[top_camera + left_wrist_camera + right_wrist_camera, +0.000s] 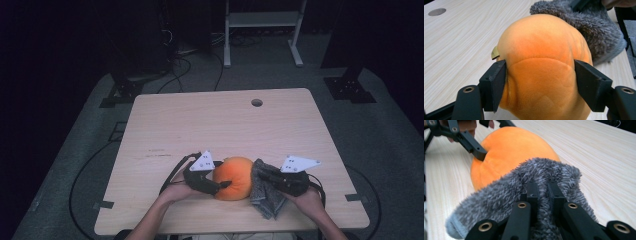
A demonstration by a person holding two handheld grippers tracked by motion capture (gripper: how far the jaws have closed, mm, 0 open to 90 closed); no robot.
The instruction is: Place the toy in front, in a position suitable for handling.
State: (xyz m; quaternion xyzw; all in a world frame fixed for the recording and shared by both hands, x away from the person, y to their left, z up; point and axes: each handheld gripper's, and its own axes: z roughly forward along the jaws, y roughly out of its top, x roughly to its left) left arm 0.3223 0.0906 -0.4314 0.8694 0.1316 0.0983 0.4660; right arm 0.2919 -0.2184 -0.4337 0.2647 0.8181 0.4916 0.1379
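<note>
Orange plush (544, 65) squeezed between left fingers (495, 85); grey fuzzy cloth (524, 187) pinched tight in right fingers (534, 192).

The far half of the wooden table (220, 120) lies bare up to the small round hole (257, 102) near its back edge, so a gripper could sweep there freely. Near the front edge the way is crowded: the orange plush ball (234, 177) sits between the left gripper (220, 186) and the right gripper (265, 176), with the grey fuzzy cloth (264, 192) pressed against the ball's right side, leaving no gap there. Open tabletop remains at the left and right margins
</note>
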